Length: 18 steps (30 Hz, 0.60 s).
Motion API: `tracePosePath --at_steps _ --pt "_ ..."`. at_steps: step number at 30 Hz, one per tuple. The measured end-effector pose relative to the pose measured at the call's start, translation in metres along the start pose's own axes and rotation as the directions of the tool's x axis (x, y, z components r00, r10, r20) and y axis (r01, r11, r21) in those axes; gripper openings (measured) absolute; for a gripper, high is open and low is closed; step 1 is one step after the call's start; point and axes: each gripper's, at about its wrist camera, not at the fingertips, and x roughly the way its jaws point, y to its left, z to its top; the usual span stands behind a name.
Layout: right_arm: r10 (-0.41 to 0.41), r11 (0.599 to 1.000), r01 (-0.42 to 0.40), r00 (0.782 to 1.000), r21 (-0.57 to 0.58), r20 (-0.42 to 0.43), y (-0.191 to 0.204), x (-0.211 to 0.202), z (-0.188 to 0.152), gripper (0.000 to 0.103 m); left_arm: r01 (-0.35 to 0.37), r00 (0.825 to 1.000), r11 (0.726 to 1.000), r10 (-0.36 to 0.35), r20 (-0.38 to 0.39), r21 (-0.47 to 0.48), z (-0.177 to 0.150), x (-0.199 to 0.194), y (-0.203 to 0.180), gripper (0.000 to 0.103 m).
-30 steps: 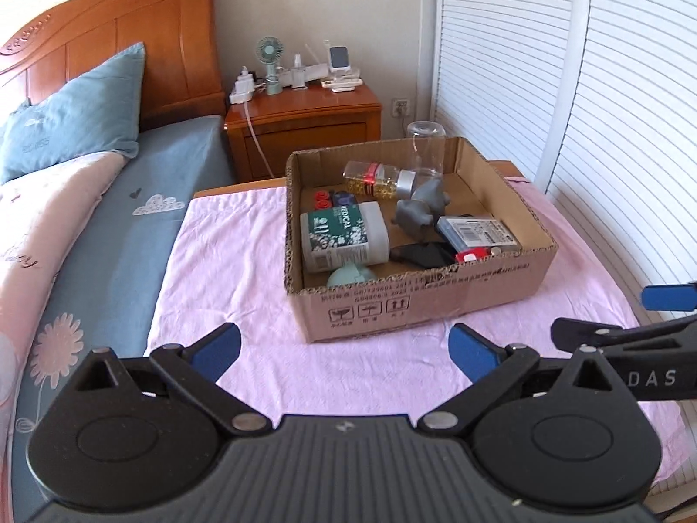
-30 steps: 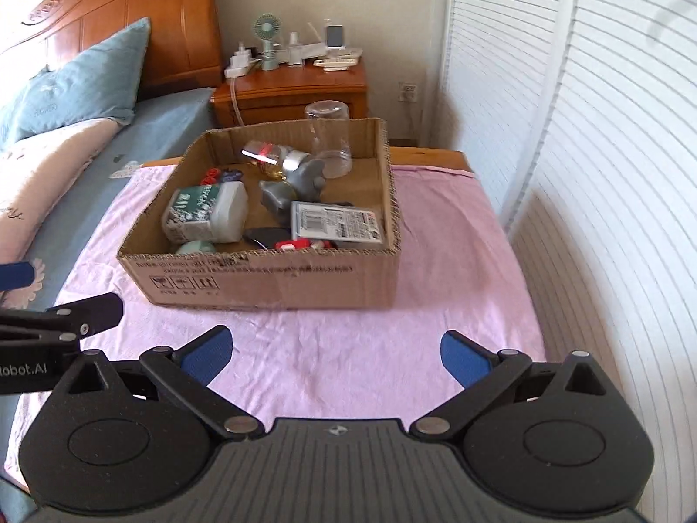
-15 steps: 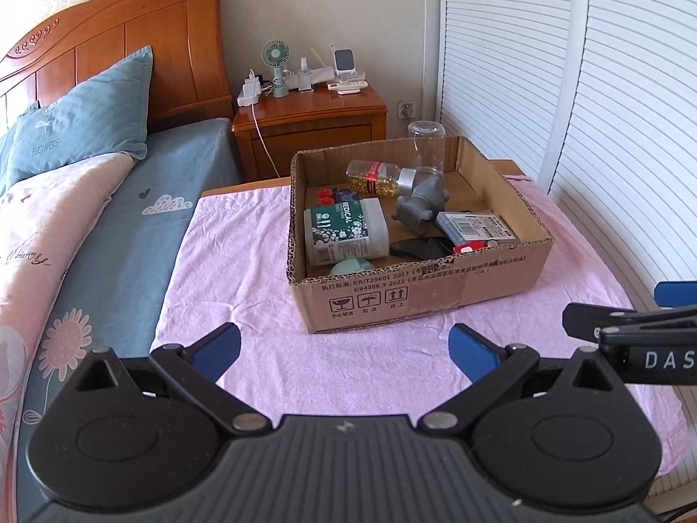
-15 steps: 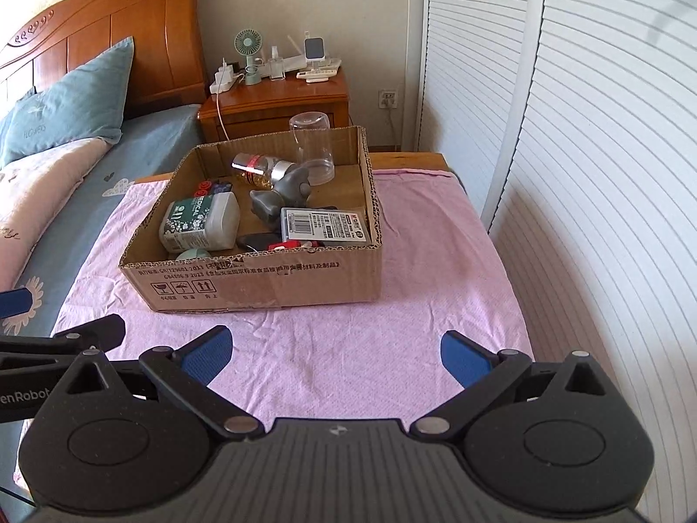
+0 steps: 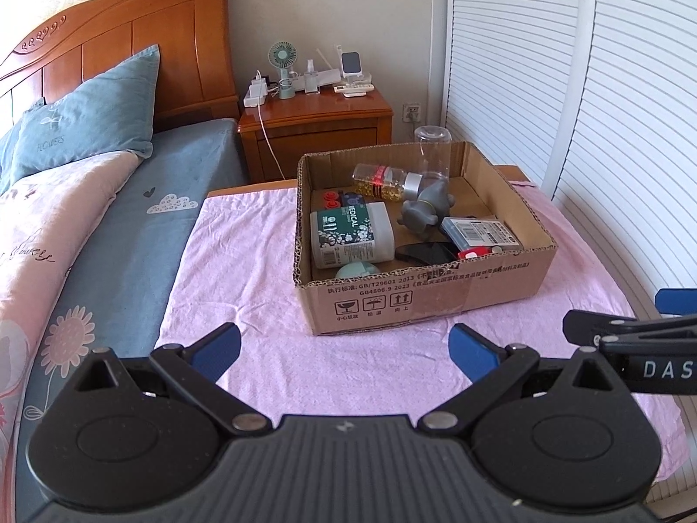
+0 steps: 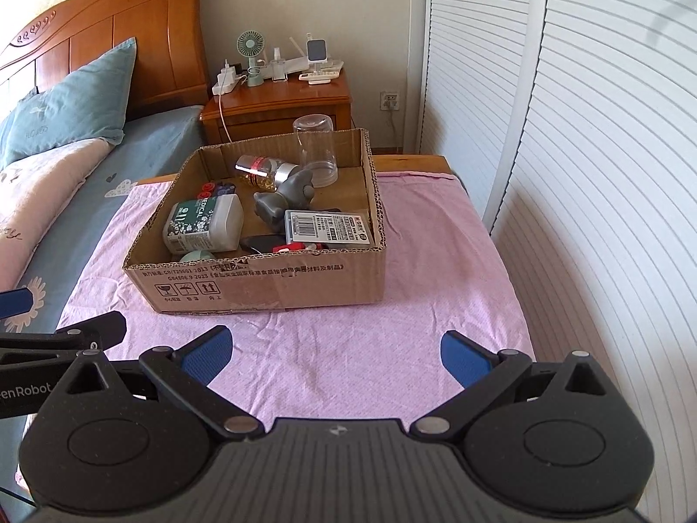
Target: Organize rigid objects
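A cardboard box [image 5: 431, 296] [image 6: 279, 287] stands on a pink cloth [image 5: 244, 270] [image 6: 435, 261]. It holds a white-and-green medical bottle [image 5: 348, 235] [image 6: 202, 222], a gold-filled bottle [image 5: 383, 181] [image 6: 261, 170], a grey toy [image 5: 424, 211] [image 6: 283, 200], an upturned clear cup [image 5: 431, 152] [image 6: 316, 148], a barcoded pack [image 5: 479, 233] [image 6: 329, 226], a black object [image 5: 422, 255] and a mint round thing [image 5: 357, 269]. My left gripper [image 5: 344, 348] and right gripper [image 6: 335, 355] are both open and empty, well in front of the box.
A bed [image 5: 109, 235] with a blue pillow [image 5: 87, 126] lies to the left. A wooden nightstand [image 5: 318, 126] with a small fan [image 5: 281, 61] stands behind. White louvred doors [image 6: 588, 130] run along the right. The right gripper's fingers [image 5: 610, 331] show at the left view's right edge.
Both grippers have drawn back and up from the box, so it looks smaller and farther. Both stay open and empty. Nothing in the box moved.
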Motion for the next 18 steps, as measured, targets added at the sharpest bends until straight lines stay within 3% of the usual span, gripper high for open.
tracePosePath --at_steps 18 --pt "-0.001 1.0 0.001 1.0 0.002 0.002 -0.0009 0.0001 -0.0003 0.103 -0.006 1.0 1.0 0.006 0.002 -0.002 0.0017 -0.0007 -0.0012 0.101"
